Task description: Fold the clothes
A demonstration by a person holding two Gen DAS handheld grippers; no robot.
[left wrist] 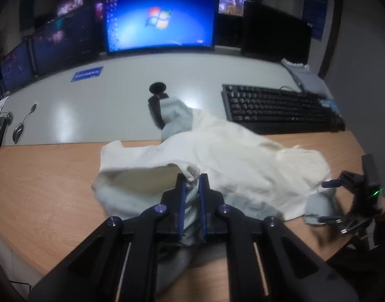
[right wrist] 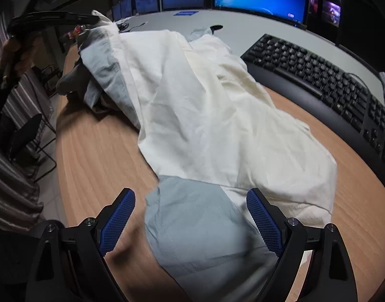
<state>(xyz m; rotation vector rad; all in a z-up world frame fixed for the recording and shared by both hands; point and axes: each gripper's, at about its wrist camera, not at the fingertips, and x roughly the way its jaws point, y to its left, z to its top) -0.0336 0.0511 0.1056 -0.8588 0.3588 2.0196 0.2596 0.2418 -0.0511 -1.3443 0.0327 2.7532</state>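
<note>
A white shirt point(left wrist: 230, 156) with grey sleeves lies crumpled across the wooden desk point(left wrist: 41, 176). My left gripper point(left wrist: 192, 178) is shut on a bunched edge of the shirt and holds it lifted off the desk. In the right wrist view the left gripper point(right wrist: 91, 20) shows at the upper left, held by a hand point(right wrist: 13, 50), with the shirt point(right wrist: 205, 100) draped down from it. My right gripper point(right wrist: 191, 192) is open, with a grey sleeve point(right wrist: 192, 226) lying flat between its fingers, untouched by the pads. The right gripper point(left wrist: 323, 201) also appears at the right edge of the left wrist view.
A black keyboard point(left wrist: 280, 108) lies behind the shirt on the right. A black joystick-like object point(left wrist: 155, 108) stands at the shirt's far end. Lit monitors point(left wrist: 159, 20) line the back. A mouse point(left wrist: 18, 130) lies at the far left. A chair point(right wrist: 28, 138) stands beside the desk.
</note>
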